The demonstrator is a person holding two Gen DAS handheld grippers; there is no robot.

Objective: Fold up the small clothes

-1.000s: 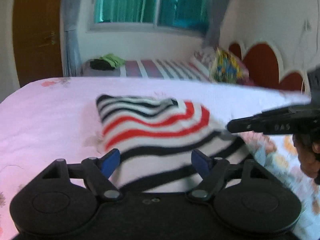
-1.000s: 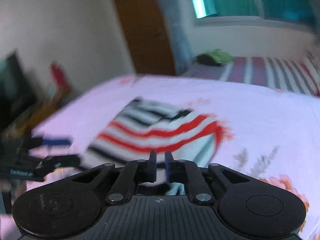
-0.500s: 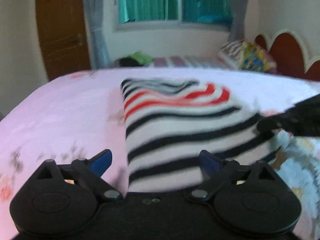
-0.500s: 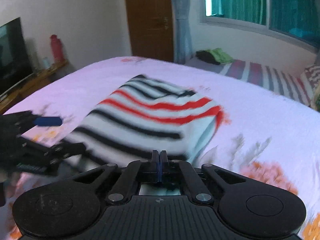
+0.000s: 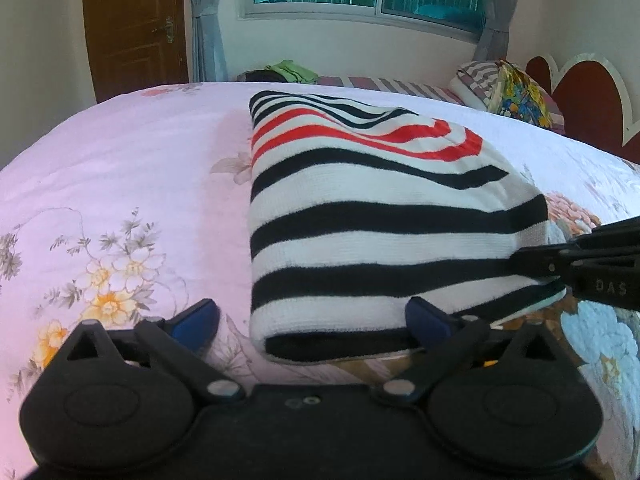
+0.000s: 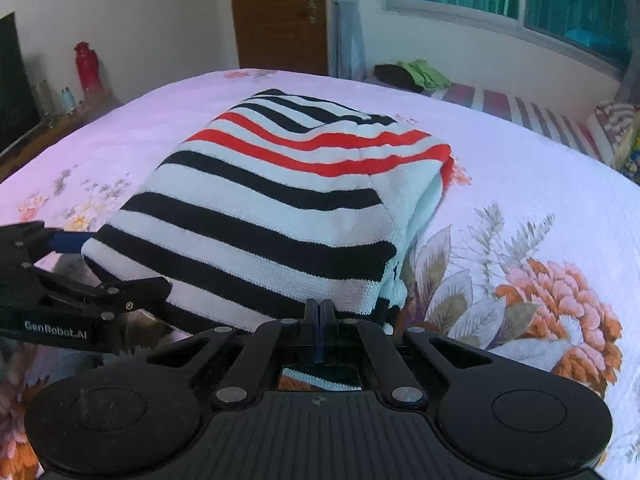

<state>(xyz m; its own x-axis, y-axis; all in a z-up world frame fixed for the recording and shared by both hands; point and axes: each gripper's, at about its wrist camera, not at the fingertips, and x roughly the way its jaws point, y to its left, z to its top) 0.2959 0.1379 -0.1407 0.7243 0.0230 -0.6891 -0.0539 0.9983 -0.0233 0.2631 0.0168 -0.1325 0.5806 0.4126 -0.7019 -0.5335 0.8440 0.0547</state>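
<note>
Item: striped sweater (image 5: 380, 216), folded, on bed (image 5: 120, 168). Soft, light knit; best gripped at hem corners. My right gripper (image 6: 320, 312) pinched its near edge; left gripper (image 5: 312, 320) spread, empty.

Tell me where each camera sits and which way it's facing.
Left wrist: on the left gripper, low at the sweater's near left corner, facing the window; its open fingers show.
Right wrist: on the right gripper, at the near right edge, facing the door; its fingers are pinched on the hem.
Shared: sweater, bed, each other's gripper.
</note>
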